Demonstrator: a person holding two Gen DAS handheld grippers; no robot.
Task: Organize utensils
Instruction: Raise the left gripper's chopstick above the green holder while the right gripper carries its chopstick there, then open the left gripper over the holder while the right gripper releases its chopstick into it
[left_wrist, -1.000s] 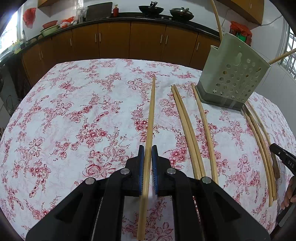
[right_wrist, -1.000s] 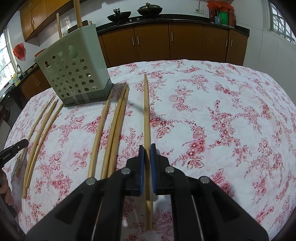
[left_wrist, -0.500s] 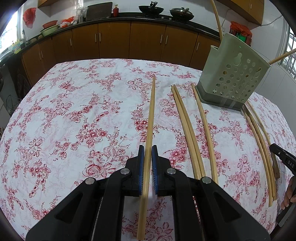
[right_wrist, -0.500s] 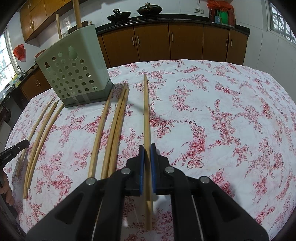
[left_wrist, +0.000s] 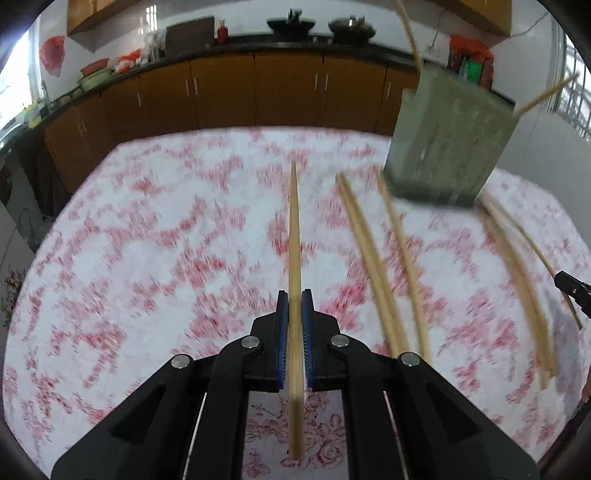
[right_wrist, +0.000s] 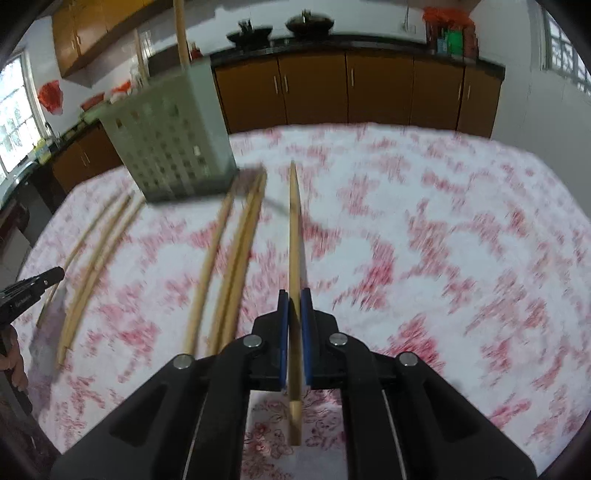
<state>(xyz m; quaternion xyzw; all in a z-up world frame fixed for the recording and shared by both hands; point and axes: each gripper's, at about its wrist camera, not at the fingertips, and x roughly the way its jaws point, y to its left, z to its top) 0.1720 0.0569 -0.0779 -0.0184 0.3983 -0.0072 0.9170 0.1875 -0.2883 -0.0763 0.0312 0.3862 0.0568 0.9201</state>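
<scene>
Here each gripper is clamped on one chopstick, left (left_wrist: 294, 325) and right (right_wrist: 294, 317), shafts running straight ahead. The holder (right_wrist: 166, 144) stands on the cloth beyond, nearer the right stick's tip.

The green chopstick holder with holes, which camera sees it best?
The right wrist view: the green chopstick holder shows two sides there, and its holes can be made out despite blur. In the left wrist view the holder is smeared so much that the holes hardly show.
</scene>
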